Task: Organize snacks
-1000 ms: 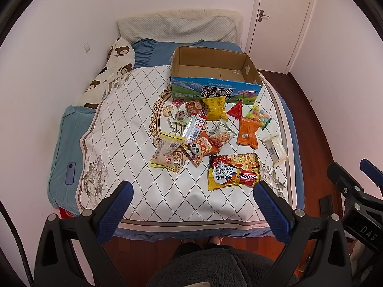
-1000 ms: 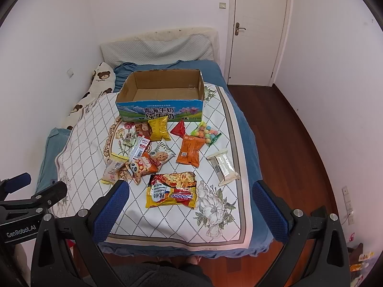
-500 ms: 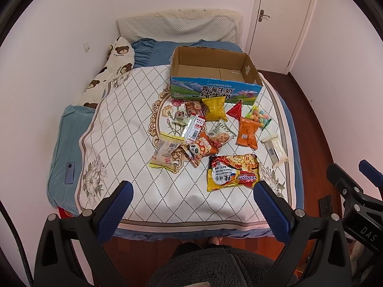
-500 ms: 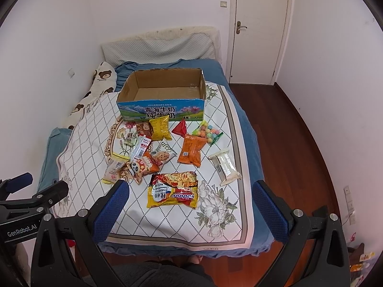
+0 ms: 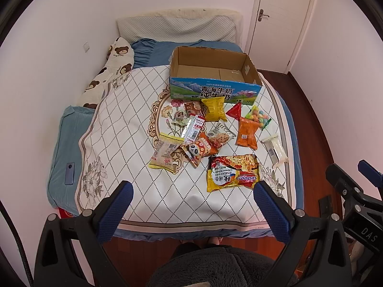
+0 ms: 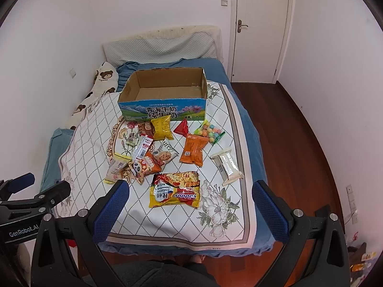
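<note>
Meanwhile, both the left gripper [image 5: 192, 206] and right gripper [image 6: 189, 205] stayed spread wide and empty at the foot of the bed [image 5: 71, 141], barely shifted from a second before, the noodle packet [image 6: 175, 190] nearest, other snacks beyond, the open cardboard box [image 6: 165, 95] farthest, all unmoved.

A: White blanket [image 5: 119, 129], a dark diamond grid, grey flowers at the corners.
B: Blue sheet [image 6: 249, 129] under it. The pillow [image 5: 112, 64] is cream with brown bears.
A: Brown cardboard box [image 6: 162, 100], with a blue and green printed front.
B: Yellow chip bag [image 5: 214, 108], red triangle packet [image 6: 182, 127], orange packet [image 5: 246, 134].
A: Noodle packet [image 6: 174, 190] is red and yellow. Blue pads [image 5: 115, 211] on black grippers.
</note>
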A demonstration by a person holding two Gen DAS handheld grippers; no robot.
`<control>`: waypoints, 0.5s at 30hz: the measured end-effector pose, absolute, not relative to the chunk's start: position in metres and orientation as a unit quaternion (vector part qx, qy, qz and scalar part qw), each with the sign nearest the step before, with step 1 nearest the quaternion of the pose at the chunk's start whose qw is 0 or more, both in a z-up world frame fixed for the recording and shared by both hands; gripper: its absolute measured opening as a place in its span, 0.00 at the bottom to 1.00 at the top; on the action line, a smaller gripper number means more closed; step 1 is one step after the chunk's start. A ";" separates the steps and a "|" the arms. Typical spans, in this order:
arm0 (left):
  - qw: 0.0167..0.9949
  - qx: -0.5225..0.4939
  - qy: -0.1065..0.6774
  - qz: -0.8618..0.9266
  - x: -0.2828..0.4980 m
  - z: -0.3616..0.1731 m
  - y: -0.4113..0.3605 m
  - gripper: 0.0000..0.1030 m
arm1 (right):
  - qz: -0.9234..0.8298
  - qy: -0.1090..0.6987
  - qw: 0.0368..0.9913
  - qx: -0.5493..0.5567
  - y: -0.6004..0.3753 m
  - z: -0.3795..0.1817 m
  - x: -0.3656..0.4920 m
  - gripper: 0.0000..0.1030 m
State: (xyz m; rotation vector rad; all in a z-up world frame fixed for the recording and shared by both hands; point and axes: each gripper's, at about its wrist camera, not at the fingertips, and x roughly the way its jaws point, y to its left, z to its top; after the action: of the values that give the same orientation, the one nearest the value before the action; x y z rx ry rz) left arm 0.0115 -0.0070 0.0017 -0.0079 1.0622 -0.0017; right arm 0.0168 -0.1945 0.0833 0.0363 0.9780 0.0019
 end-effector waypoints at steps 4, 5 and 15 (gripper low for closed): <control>0.862 -0.004 0.507 -0.001 0.012 0.002 -0.007 1.00 | 0.004 0.472 0.881 0.022 -0.197 0.083 0.018 1.00; 0.862 -0.004 0.507 -0.001 0.012 0.002 -0.007 1.00 | 0.004 0.472 0.881 0.023 -0.197 0.083 0.018 1.00; 0.868 -0.005 0.496 0.028 0.024 -0.003 -0.004 1.00 | 0.004 0.483 0.874 0.060 -0.208 0.071 0.028 1.00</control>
State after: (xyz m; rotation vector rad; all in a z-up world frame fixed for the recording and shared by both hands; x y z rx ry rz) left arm 0.0236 -0.0039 -0.0026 -0.0101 1.0388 0.0590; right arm 0.0278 -0.2082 0.0706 0.1244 1.0080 0.0082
